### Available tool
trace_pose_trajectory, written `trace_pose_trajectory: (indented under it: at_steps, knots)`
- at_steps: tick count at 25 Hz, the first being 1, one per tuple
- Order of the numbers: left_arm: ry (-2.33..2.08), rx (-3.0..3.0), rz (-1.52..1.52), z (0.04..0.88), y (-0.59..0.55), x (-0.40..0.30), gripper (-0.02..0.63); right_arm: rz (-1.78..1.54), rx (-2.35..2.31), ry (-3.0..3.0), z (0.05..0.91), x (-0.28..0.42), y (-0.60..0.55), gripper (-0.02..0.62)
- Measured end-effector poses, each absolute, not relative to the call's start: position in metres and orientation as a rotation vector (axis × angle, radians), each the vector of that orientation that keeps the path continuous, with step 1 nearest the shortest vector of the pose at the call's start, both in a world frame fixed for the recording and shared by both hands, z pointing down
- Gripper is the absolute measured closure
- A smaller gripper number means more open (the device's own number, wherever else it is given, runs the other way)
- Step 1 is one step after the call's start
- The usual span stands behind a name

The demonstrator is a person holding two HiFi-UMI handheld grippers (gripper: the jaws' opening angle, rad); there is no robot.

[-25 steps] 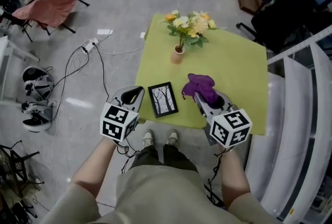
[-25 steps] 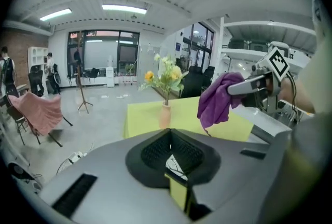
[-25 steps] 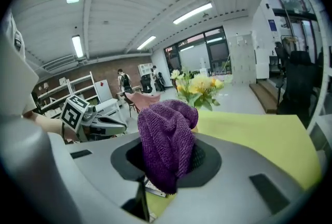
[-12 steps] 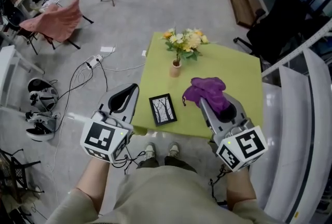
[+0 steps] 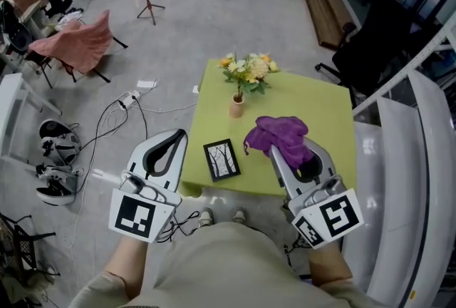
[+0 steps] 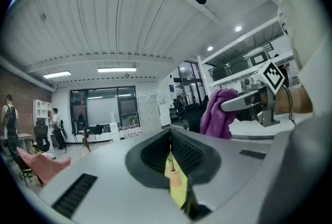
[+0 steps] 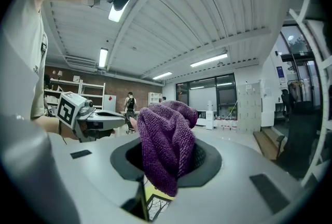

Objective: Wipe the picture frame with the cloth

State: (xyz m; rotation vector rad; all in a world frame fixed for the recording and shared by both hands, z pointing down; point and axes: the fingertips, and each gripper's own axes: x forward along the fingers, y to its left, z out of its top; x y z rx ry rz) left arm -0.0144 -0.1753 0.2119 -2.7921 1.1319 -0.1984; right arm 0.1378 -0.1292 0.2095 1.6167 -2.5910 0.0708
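Observation:
A black picture frame (image 5: 221, 160) with a tree drawing lies flat near the front edge of the green table (image 5: 320, 114). My right gripper (image 5: 286, 150) hangs above the table's front right, shut on a purple cloth (image 5: 277, 135) that bunches over its jaws. In the right gripper view the cloth (image 7: 166, 150) fills the jaw opening, and a corner of the frame (image 7: 155, 208) shows below. My left gripper (image 5: 169, 145) is shut and holds nothing, off the table's left front edge, left of the frame. In the left gripper view its jaws meet on a thin slit (image 6: 171, 166).
A vase of flowers (image 5: 238, 105) stands behind the frame at the table's middle left. On the floor to the left lie cables with a power strip (image 5: 131, 100) and shoes (image 5: 55, 150). White shelving (image 5: 420, 185) borders the right, and a draped chair (image 5: 75, 43) stands far left.
Both grippers have risen and drawn back toward the person, so the table looks smaller and farther. The cloth stays in the right gripper. The frame has not moved.

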Motion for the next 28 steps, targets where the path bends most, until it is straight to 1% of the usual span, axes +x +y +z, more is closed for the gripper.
trace_pose_trajectory:
  at_steps: [10, 28]
  knots:
    - [1.192, -2.816, -0.297, 0.251, -0.16, -0.027, 0.598, 0.139, 1.566, -2.559, 0.24, 0.13, -0.116, 0.488]
    - [1.242, -2.824, -0.273, 0.251, -0.164, -0.042, 0.598, 0.163, 1.514, -2.559, 0.245, 0.116, -0.127, 0.488]
